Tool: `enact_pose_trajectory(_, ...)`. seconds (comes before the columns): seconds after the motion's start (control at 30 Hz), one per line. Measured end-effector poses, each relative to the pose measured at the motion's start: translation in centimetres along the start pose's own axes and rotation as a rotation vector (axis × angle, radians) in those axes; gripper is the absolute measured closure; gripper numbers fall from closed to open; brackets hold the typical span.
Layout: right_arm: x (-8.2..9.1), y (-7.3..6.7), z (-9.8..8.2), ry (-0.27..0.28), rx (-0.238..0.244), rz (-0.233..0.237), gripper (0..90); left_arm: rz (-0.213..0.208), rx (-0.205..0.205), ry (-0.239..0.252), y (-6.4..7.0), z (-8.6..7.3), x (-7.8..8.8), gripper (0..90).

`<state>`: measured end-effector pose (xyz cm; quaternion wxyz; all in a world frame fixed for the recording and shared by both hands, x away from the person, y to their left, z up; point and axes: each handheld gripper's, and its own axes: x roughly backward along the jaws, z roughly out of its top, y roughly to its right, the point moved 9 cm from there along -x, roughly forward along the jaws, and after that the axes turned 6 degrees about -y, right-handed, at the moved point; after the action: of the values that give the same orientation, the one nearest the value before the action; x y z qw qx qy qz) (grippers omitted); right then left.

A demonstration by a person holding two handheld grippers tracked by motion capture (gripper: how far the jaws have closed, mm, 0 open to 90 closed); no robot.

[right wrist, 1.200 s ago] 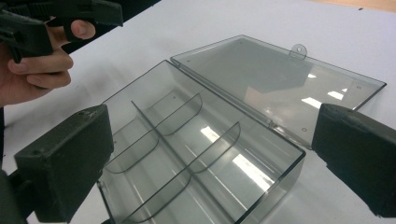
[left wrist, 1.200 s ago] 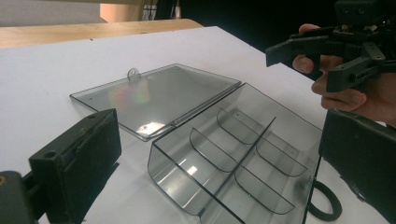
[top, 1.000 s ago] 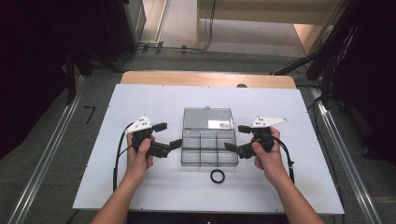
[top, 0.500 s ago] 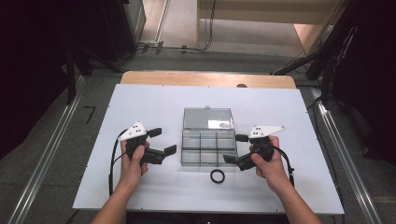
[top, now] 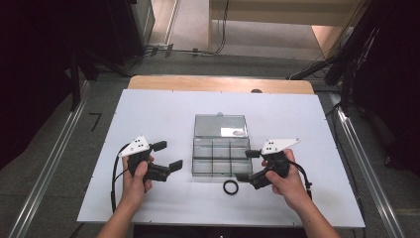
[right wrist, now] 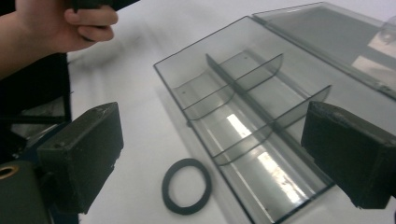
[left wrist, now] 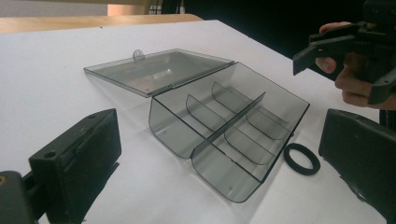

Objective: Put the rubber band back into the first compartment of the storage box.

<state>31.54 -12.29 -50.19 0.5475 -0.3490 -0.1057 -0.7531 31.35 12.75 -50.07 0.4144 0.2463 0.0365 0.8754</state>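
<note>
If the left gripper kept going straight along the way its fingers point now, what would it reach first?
Most likely the near left wall of the open clear box, which lies straight ahead of the open left gripper. The black ring lies off toward its right finger.

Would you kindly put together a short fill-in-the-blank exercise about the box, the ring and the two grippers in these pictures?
1. The lid of the clear plastic box is ____.
2. The black ring lies on the white table, ____ the box.
3. The left gripper and the right gripper both have their jaws ____.
4. The compartments of the box hold ____.

Missing words: open; outside; open; nothing
</note>
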Motion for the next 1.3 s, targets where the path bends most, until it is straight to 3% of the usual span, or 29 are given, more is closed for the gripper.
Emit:
enact_pose_trajectory(0.13,-0.3,-0.7,-0.4,-0.026,0.026,0.003,5.8,0.005,-0.002,-0.002,0.0,-0.4,0.4,0.0)
enact_pose_trajectory(0.2,-0.4,-0.9,-0.5,-0.022,0.024,0.001,11.8,0.006,-0.002,-0.004,0.0,-0.5,0.6,0.0)
enact_pose_trajectory(0.37,-0.5,-1.3,-0.8,-0.028,0.028,-0.003,13.5,0.015,0.001,0.002,0.0,-0.8,1.1,0.0)
enact_pose_trajectory(0.5,-0.6,-1.6,-0.9,-0.034,0.042,-0.001,29.7,0.023,0.002,0.002,-0.2,-1.1,1.5,0.0)
enact_pose_trajectory(0.83,-1.5,-2.5,-1.3,-0.080,0.100,-0.018,50.3,0.035,0.014,0.005,-0.5,-1.7,2.5,0.0)
enact_pose_trajectory(1.0,-1.9,-2.9,-1.6,-0.101,0.112,0.013,55.7,0.040,0.016,0.004,-0.6,-2.0,3.0,0.0)
enact_pose_trajectory(1.3,-2.3,-3.1,-2.2,-0.141,0.148,0.019,62.7,0.055,0.016,0.004,-1.0,-2.3,3.4,0.0)
